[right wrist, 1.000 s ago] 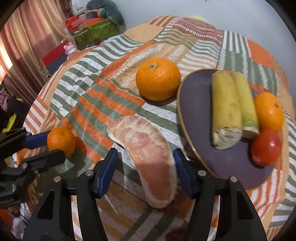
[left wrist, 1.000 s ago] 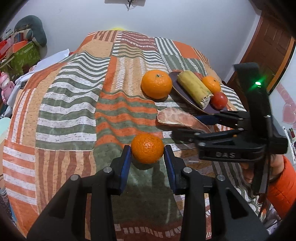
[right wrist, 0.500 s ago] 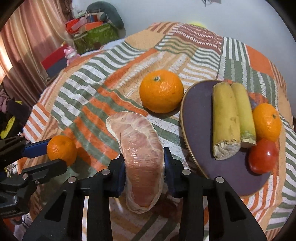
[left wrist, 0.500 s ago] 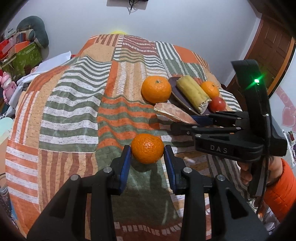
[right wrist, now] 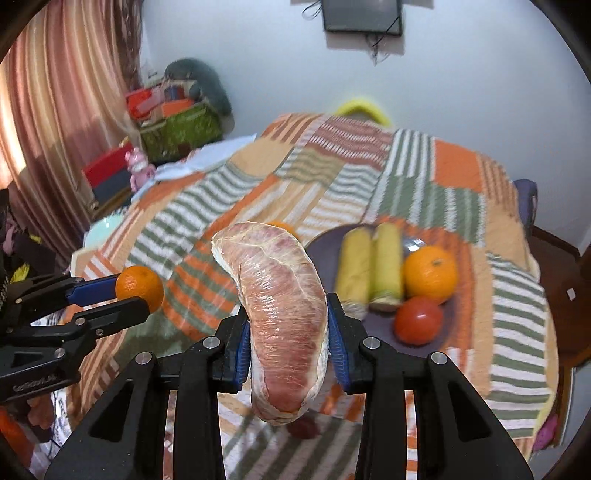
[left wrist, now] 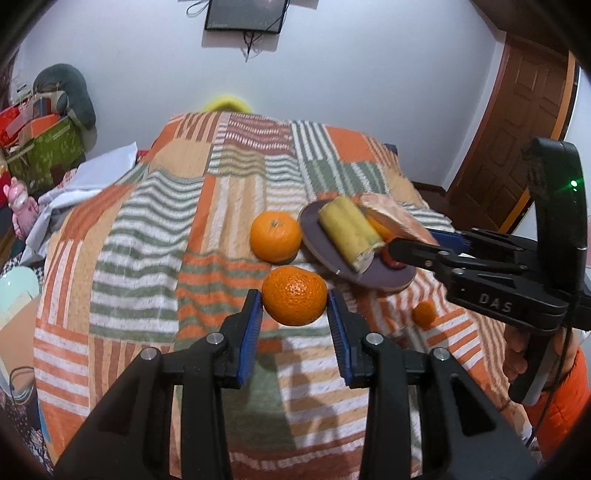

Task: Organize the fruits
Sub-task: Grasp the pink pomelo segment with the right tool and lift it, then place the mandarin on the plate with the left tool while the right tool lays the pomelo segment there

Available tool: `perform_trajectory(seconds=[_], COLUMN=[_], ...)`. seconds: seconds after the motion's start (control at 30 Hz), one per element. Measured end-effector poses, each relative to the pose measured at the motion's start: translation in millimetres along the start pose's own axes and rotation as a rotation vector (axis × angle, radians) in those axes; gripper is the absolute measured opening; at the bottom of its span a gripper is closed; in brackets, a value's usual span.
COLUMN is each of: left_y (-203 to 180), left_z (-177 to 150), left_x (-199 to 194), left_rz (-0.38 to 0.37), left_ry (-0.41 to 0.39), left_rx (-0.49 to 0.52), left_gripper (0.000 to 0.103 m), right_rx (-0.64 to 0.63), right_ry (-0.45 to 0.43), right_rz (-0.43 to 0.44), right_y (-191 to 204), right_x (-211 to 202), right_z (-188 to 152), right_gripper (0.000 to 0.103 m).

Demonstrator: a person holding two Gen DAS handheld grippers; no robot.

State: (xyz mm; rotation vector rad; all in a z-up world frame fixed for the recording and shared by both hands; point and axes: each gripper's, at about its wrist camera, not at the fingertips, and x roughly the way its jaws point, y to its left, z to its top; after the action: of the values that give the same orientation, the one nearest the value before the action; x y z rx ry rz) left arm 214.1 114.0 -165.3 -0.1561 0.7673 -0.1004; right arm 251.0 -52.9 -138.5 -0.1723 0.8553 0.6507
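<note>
- A patchwork blanket [left wrist: 155,236] in orange, green, tan and white stripes is covering the whole work surface, its far end running up to a pale wall [left wrist: 369,74]
- A dark screen [right wrist: 362,16] is hanging on that wall with cables dangling under it, and a yellow object [right wrist: 360,107] is peeking over the blanket's far edge
- A brown panelled door [left wrist: 517,147] is standing at the right of the left wrist view; a pink-brown curtain [right wrist: 55,129] is hanging at the left of the right wrist view
- A green box [right wrist: 181,133] of clutter and a pink toy figure [right wrist: 138,168] are sitting beside the bed near the curtain
- The left gripper [left wrist: 293,317] is pinching a small mandarin [left wrist: 294,295] between its blue pads, clear of the blanket
- The right gripper [right wrist: 288,332] is clamping a peeled pink pomelo segment [right wrist: 284,317] upright, raised off the blanket
- A dark plate [right wrist: 369,325] is lying on the blanket, carrying two yellow corn pieces [right wrist: 373,266], an orange [right wrist: 430,273] and a tomato [right wrist: 417,319]
- A larger orange [left wrist: 275,236] is resting on the blanket just beside the plate's left rim
</note>
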Motion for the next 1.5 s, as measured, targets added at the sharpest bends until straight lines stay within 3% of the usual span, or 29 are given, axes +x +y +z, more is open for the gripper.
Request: perform_trajectory(seconds=[0.23, 0.63, 1.1, 1.5], left_y=[-17.6, -28.7, -32.1, -30.0], left_z=[24.1, 55.0, 64.8, 65.3], left_x=[13.8, 72.5, 144.2, 169.4], left_rz=[-0.005, -0.026, -0.039, -0.044], left_ry=[-0.018, 0.018, 0.112, 0.155], left_rx=[0.021, 0.051, 0.073, 0.068], left_gripper=[0.036, 0.036, 0.036, 0.036], right_rx=[0.056, 0.129, 0.113, 0.073], right_ry=[-0.055, -0.055, -0.011, 0.033], right_rz=[-0.057, -0.101, -0.08, -0.073], right_y=[-35.1, -78.8, -84.8, -78.5], right_x=[-13.6, 6.7, 51.3, 74.0], right_z=[1.8, 4.0, 12.8, 11.1], right_gripper=[0.033, 0.033, 0.033, 0.034])
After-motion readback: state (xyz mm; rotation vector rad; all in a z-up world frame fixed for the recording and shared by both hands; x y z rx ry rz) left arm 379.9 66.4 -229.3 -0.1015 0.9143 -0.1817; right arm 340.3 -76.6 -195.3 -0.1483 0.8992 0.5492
